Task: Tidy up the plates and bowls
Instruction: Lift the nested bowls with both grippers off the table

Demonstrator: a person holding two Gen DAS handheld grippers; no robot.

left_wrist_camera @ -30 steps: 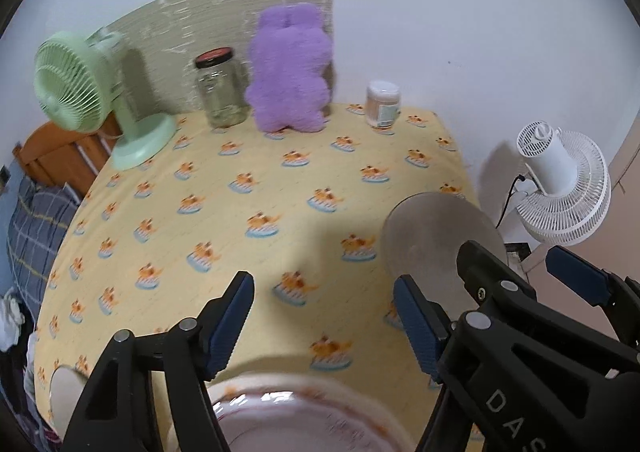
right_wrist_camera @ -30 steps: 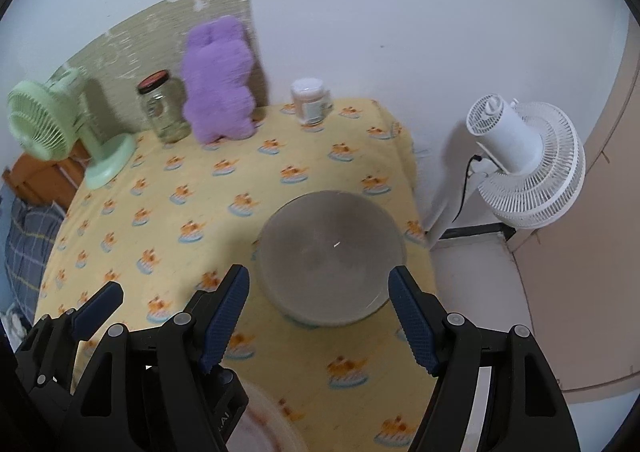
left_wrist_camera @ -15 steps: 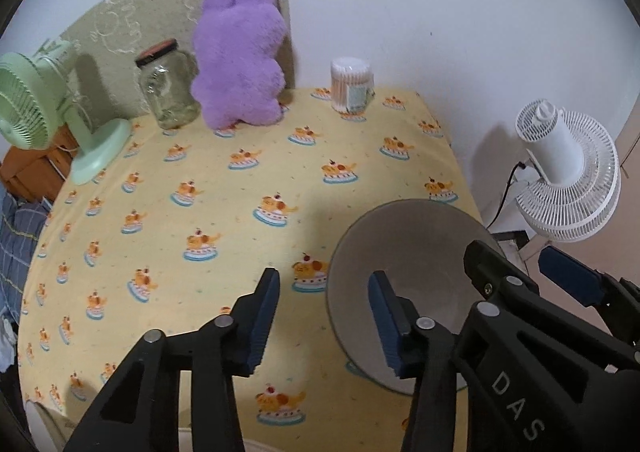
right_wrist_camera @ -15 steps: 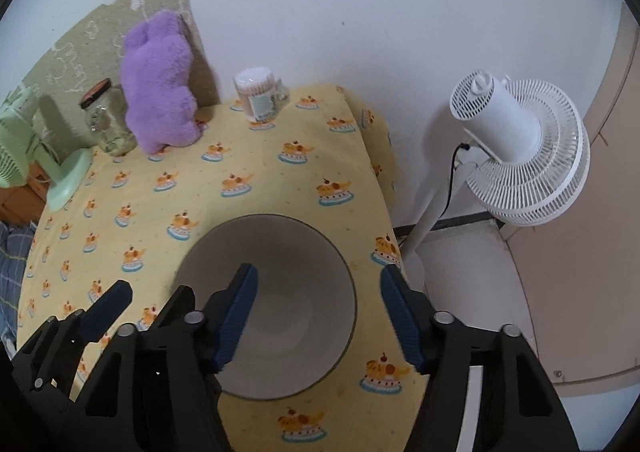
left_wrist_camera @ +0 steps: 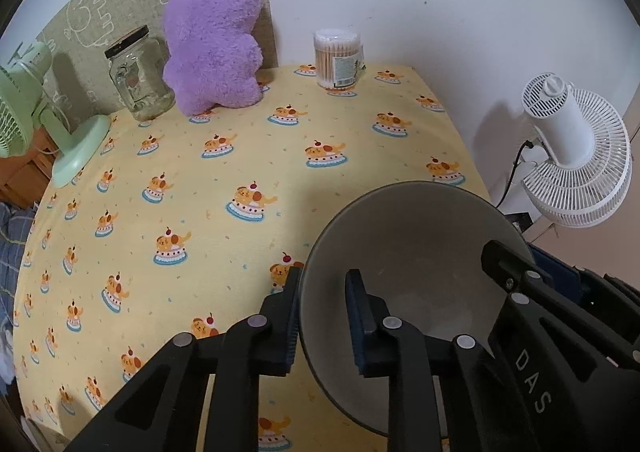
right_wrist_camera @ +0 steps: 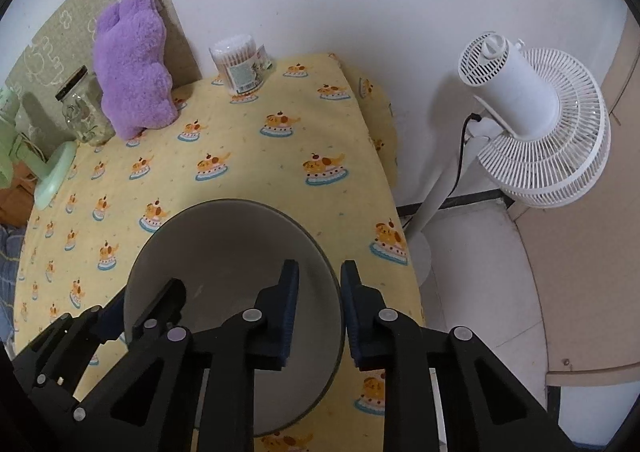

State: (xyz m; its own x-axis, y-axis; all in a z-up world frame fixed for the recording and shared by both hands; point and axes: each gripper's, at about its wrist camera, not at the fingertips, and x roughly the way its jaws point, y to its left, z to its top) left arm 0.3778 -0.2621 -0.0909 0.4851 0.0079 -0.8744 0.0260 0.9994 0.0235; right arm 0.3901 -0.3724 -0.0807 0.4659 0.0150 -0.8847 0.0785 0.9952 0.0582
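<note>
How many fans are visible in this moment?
2. A green desk fan stands on the yellow tablecloth at its far left edge; a white pedestal fan stands on the floor right of the table. Others may be out of frame.

Along the far wall stand a green fan [left_wrist_camera: 24, 119], a glass jar [left_wrist_camera: 140, 79], a purple plush toy [left_wrist_camera: 216, 39] and a tub of cotton swabs [left_wrist_camera: 338, 57] (all on the yellow tablecloth [left_wrist_camera: 200, 191]); a white fan [right_wrist_camera: 532, 119] stands right.
</note>
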